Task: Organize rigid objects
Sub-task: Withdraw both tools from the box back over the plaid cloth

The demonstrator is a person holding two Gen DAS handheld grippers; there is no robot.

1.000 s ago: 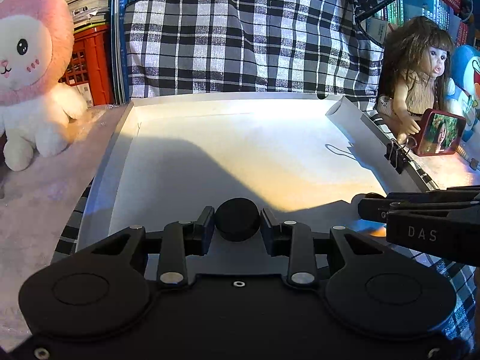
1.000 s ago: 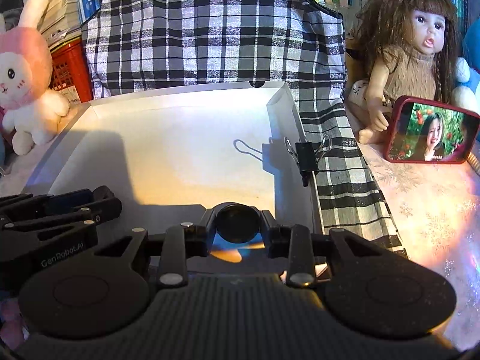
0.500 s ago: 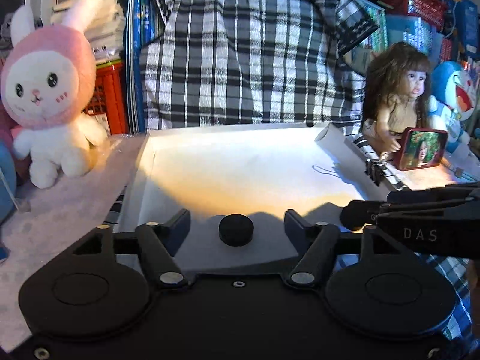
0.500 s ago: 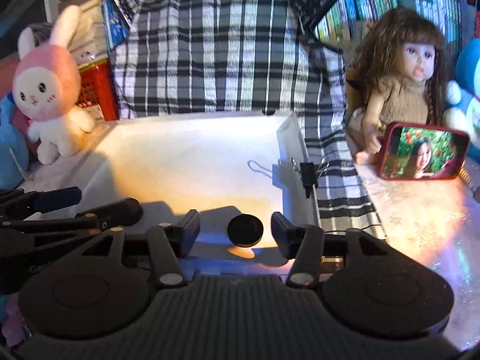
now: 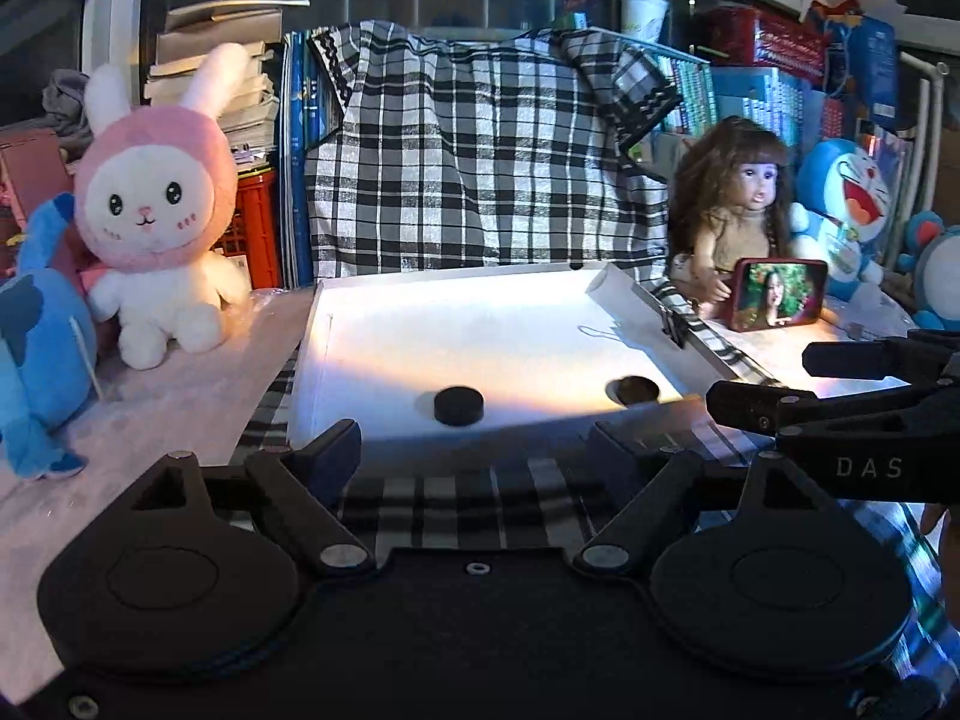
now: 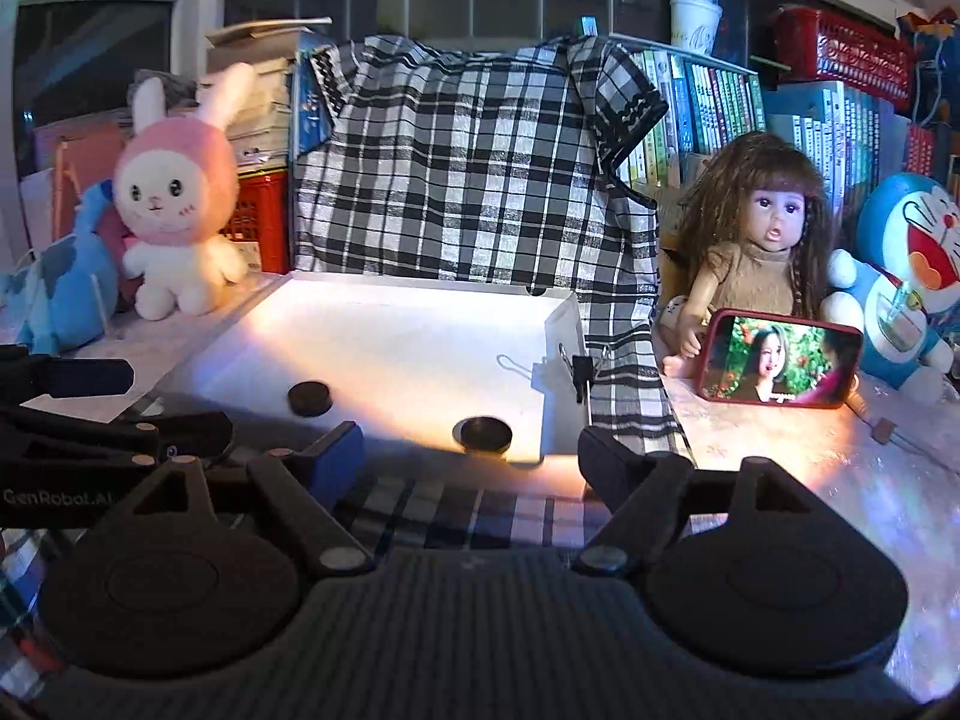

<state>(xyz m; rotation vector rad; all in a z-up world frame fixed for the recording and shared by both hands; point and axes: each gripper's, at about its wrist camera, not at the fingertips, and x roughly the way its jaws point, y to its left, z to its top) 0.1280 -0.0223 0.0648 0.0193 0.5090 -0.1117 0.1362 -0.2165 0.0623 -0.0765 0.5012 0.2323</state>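
Two black round discs lie in the white tray (image 5: 456,288) near its front edge. The left disc (image 5: 458,405) (image 6: 309,398) rests ahead of my left gripper (image 5: 474,444), whose jaws are opening with nothing between them. The right disc (image 5: 632,390) (image 6: 482,434) lies by the tray's right wall (image 6: 561,372), just ahead of my right gripper (image 6: 471,450); its jaws are opening too and hold nothing. Both grippers hang back from the tray over the checked cloth (image 5: 456,510). The right gripper's fingers (image 5: 750,405) show at the right of the left wrist view.
A black binder clip (image 6: 581,371) grips the tray's right wall. A doll (image 6: 762,252) and a red phone (image 6: 780,365) stand to the right, with a blue plush (image 6: 906,276). A pink rabbit plush (image 5: 156,210) and another blue plush (image 5: 36,354) sit left. Checked cloth drapes behind.
Both grippers let go of their discs, opened wide and drew back and up from the tray. The discs stay on the tray floor near its front edge.
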